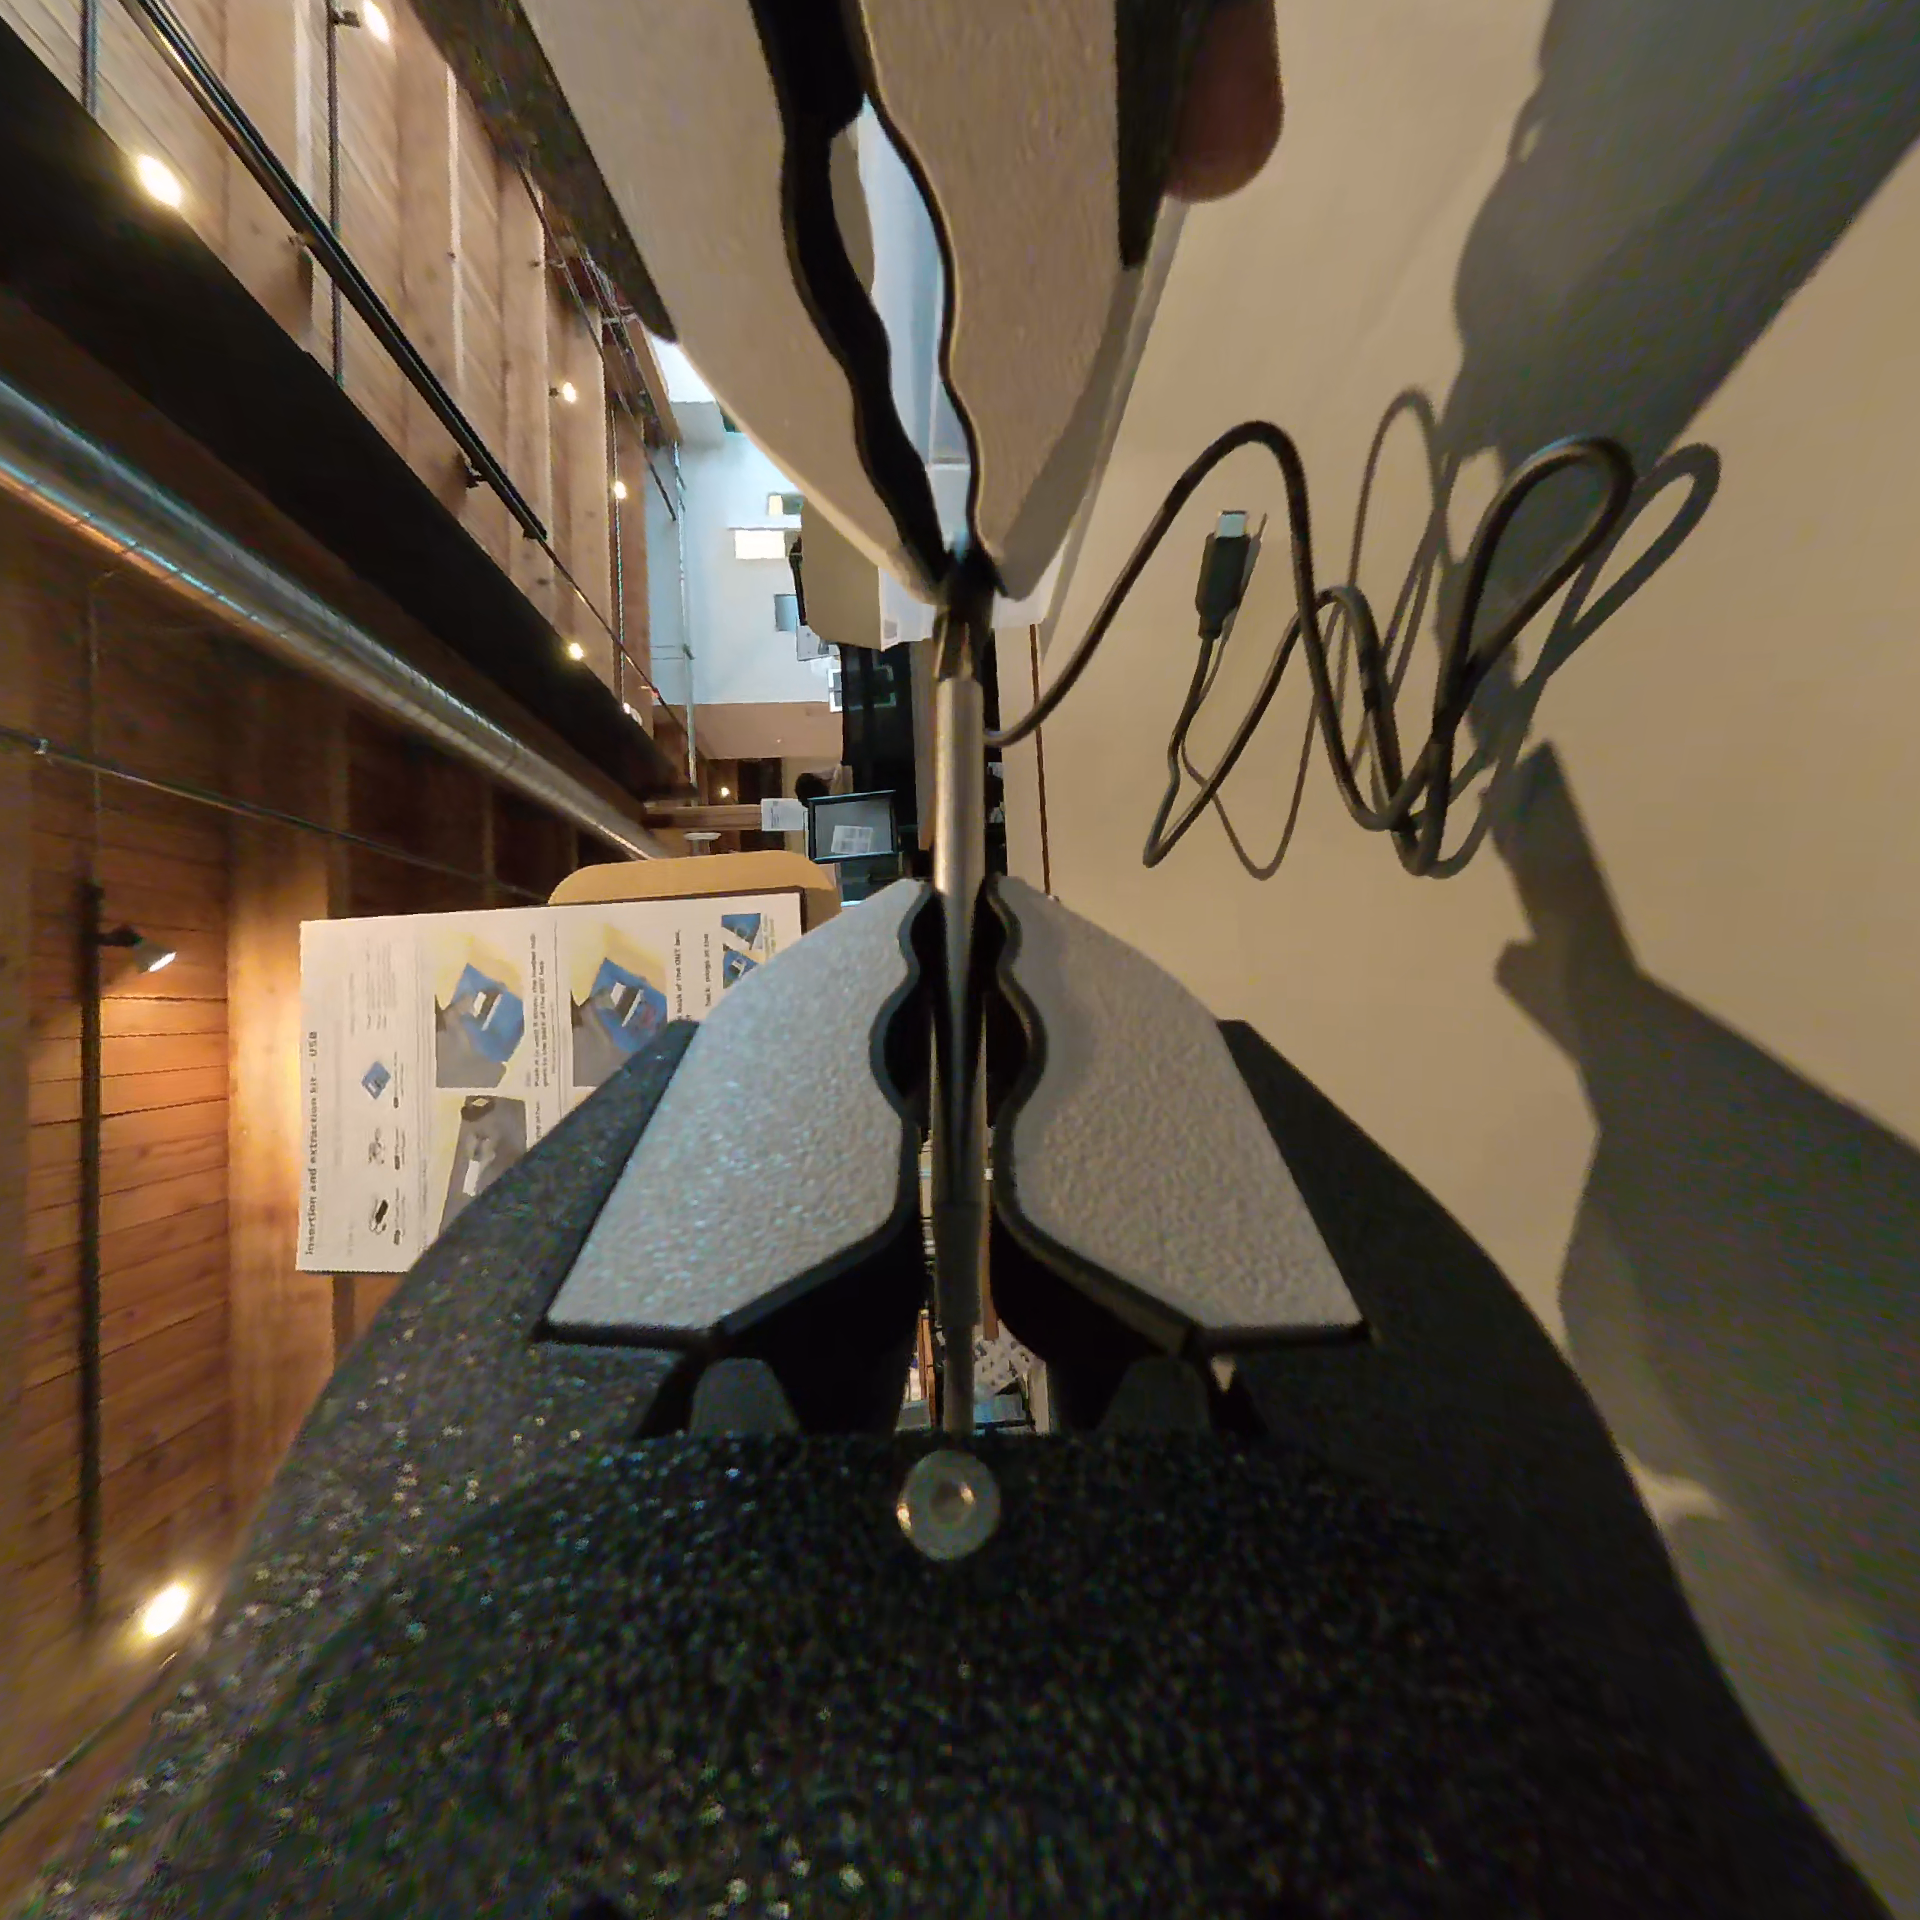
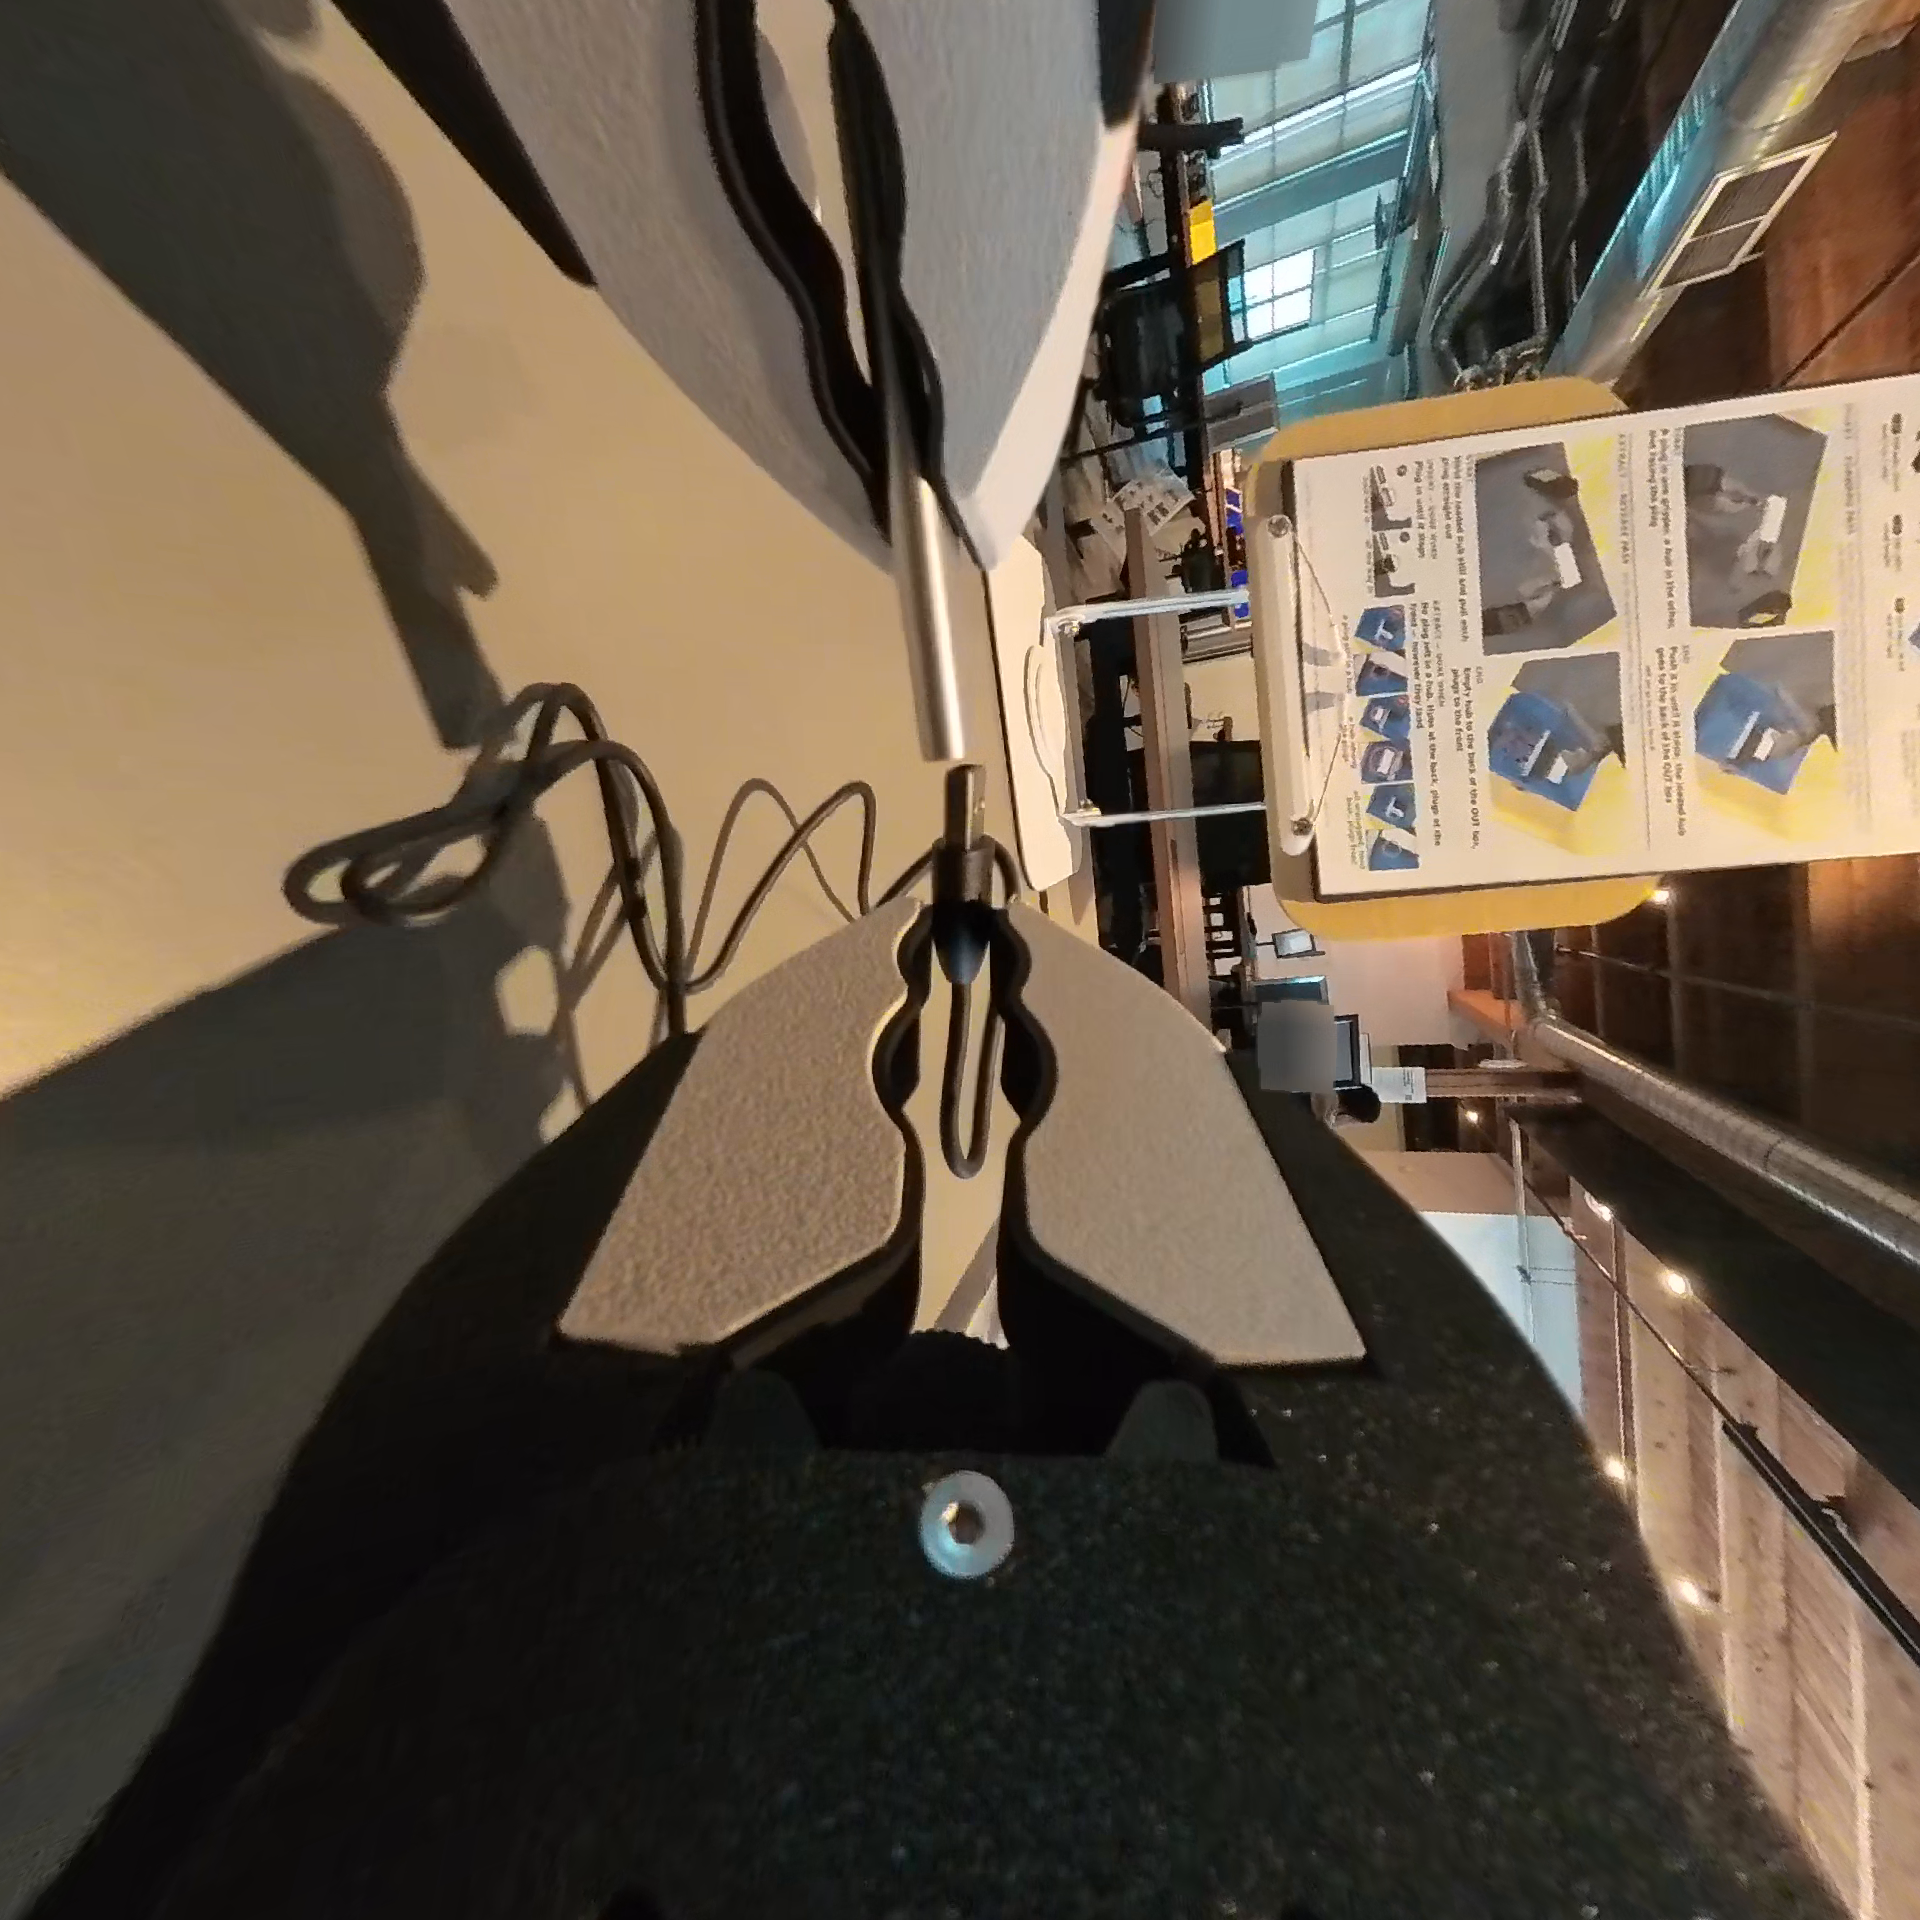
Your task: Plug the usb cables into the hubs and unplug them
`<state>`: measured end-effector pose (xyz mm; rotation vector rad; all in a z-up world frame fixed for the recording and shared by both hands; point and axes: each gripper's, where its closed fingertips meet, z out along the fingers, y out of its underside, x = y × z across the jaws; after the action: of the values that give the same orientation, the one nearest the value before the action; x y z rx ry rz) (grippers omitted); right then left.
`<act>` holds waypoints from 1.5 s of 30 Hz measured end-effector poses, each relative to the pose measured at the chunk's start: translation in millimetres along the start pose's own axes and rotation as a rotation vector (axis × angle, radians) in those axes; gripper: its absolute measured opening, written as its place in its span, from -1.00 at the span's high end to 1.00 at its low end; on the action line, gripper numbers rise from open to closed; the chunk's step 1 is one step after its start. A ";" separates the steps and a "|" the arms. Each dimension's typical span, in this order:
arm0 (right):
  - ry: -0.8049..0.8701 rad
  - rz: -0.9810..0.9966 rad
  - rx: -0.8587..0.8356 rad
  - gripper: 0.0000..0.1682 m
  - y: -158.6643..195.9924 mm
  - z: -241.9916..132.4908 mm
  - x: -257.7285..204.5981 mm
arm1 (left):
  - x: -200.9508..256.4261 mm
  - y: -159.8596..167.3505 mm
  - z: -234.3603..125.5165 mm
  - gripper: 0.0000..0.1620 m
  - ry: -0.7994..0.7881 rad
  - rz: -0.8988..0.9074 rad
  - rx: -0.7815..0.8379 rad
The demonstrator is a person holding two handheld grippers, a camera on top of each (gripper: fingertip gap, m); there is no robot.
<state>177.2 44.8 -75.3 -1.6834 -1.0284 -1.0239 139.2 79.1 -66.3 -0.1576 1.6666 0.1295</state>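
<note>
My left gripper (image 1: 956, 896) is shut on a slim silver hub (image 1: 954, 769), seen edge-on and sticking out past the fingertips. My right gripper (image 2: 961, 912) is shut on the black plug (image 2: 966, 847) of a USB cable, metal tip forward. The two grippers face each other tip to tip. In the right wrist view the plug tip sits just short of the hub's end (image 2: 930, 644), with a narrow gap, and the left gripper (image 2: 920, 509) holds that hub from above. The right gripper (image 1: 961, 569) shows at the top of the left wrist view.
The dark cable lies looped on the pale table (image 1: 1662, 935), with a free plug end (image 1: 1226, 566) lying loose; the loops also show in the right wrist view (image 2: 499, 831). An instruction sheet on a board (image 2: 1558, 644) stands beyond the table edge. A fingertip (image 1: 1231, 114) shows at the top. The gap from one gripper's tips to the other's is roughly 6 centimeters.
</note>
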 end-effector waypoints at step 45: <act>0.038 -0.079 0.102 0.89 -10.5 -12.0 2.6 | -0.4 -7.2 -8.0 0.91 0.020 -0.045 0.128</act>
<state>166.0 36.7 -67.0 -1.5459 -1.1112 -1.0325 132.8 70.6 -65.0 -0.0995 1.6844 -0.0133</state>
